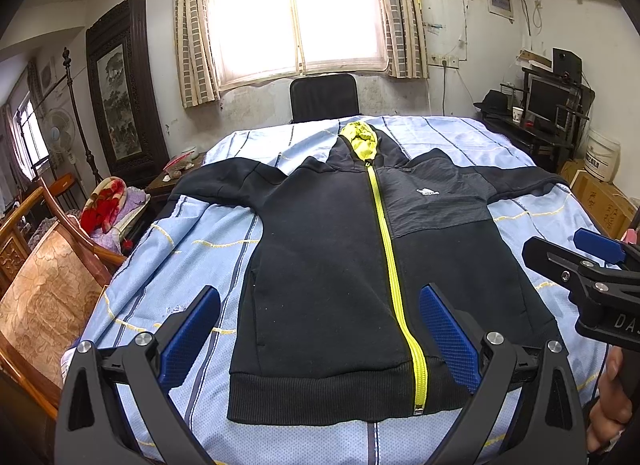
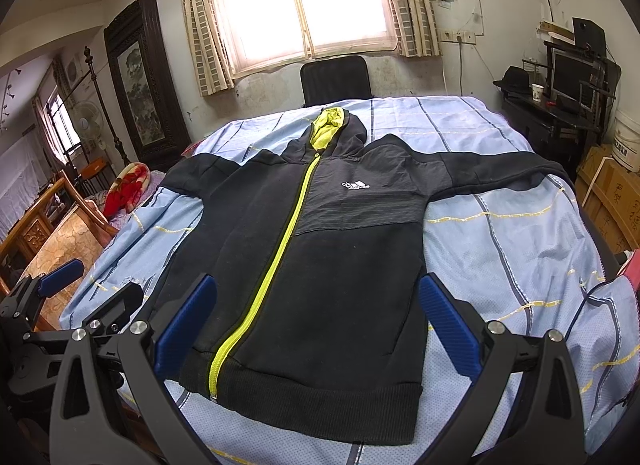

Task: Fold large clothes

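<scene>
A: While both units hover over the near edge, where does the garment sit?

B: Black hooded jacket [image 1: 332,265] lies flat, front up, on the worktop under a blue checked sheet [image 1: 192,265]. Yellow zipper [image 1: 394,265] closed; hem at 6 o'clock, hood [image 1: 360,141] at 12, sleeves spread toward 9 and 3.

A: Gripper state?

B: Left gripper [image 1: 320,337]: jaws wide apart, nothing held, above the hem. Right gripper [image 2: 318,329]: likewise spread, empty, over the hem.

A: Contact?

B: Cannot tell from the pictures. A hand [image 1: 612,397] shows at 4 o'clock in the left view.
</scene>
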`<state>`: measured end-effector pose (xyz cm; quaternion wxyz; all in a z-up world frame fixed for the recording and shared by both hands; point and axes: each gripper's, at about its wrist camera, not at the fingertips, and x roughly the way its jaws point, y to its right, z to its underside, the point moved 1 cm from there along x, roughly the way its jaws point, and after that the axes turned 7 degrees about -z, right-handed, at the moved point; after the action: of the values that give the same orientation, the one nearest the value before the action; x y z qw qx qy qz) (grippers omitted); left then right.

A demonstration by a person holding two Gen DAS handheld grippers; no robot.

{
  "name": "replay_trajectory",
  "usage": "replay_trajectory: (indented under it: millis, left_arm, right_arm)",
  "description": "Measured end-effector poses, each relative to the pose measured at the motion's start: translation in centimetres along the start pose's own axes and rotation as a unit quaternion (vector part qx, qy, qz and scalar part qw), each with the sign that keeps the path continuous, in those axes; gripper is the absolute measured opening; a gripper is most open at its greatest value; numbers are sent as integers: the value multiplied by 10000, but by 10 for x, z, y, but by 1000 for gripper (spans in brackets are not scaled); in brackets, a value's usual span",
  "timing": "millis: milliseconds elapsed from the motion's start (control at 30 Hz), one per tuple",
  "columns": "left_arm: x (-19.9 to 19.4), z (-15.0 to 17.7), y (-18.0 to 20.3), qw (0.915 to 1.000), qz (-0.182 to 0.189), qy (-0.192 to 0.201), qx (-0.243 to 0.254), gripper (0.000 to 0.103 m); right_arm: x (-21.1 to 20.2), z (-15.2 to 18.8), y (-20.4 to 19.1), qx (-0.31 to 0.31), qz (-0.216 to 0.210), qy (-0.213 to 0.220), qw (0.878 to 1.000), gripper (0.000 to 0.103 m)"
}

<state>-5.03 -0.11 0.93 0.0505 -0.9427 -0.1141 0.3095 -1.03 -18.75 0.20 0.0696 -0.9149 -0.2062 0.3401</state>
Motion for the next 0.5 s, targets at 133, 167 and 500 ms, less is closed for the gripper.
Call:
replay_trajectory:
  millis: [133, 167, 500]
  left_arm:
    - [3, 3, -1, 10000, 9, -39, -6, 100]
    - [4, 2, 0, 10000, 16, -60, -8, 100]
    - [34, -5, -5, 9995, -5, -324, 4, 100]
  right_arm:
    - [2, 2, 3, 21, 9, -13, 10000, 99]
    - [6, 7, 7, 24, 33, -36, 10000, 99]
    - [9, -9, 45, 809, -60, 386, 9960, 99]
